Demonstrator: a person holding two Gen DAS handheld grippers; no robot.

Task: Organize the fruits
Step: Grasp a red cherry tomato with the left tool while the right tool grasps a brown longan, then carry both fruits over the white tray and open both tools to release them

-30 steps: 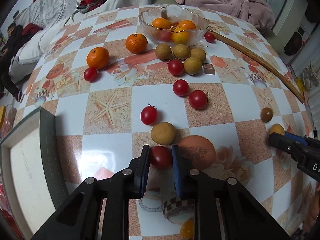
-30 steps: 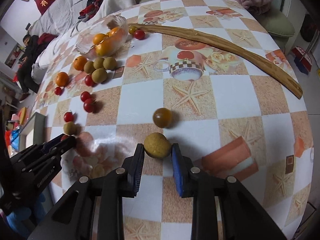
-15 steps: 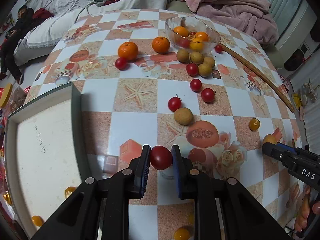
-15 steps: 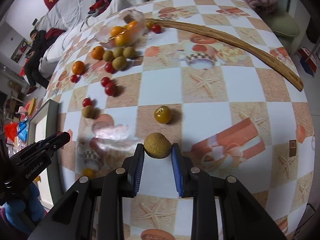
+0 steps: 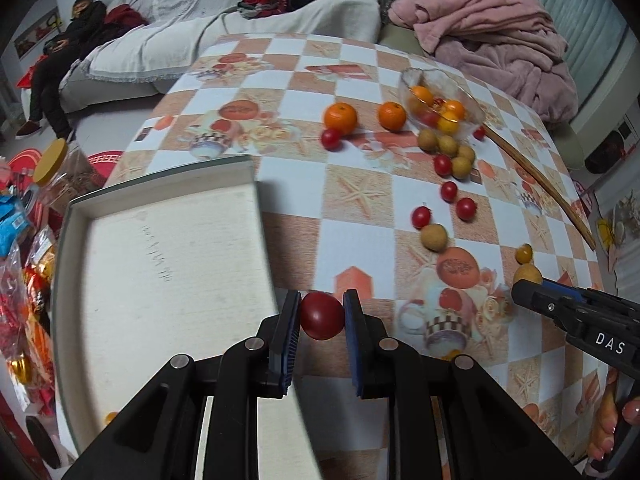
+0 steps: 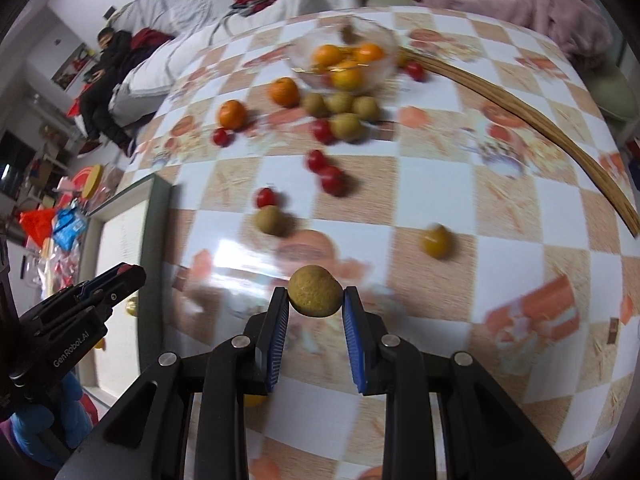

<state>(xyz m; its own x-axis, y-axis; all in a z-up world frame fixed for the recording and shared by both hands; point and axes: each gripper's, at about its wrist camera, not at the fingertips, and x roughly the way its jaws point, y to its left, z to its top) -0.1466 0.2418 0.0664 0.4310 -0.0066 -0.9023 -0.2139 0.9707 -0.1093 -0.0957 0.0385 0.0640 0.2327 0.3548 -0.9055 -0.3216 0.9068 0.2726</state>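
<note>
Red and thin-skinned, the cherry tomato (image 5: 322,316) pinched across its middle in your left gripper (image 5: 322,320) hangs beside the tray (image 5: 160,264), so squeeze lightly or it bursts. Your right gripper (image 6: 316,300) is clamped on a firm, rough-shelled longan (image 6: 315,291) above the table (image 6: 500,208). Farther out: six loose tomatoes, five longans, two mandarins, then the glass bowl (image 5: 440,98).

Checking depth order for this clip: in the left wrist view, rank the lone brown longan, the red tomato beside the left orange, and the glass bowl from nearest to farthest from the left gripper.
From the left gripper:
1. Lone brown longan, ahead and right, mid-table.
2. Red tomato, farther up, beside the left orange.
3. Glass bowl, farthest, upper right near the table's far edge.
</note>
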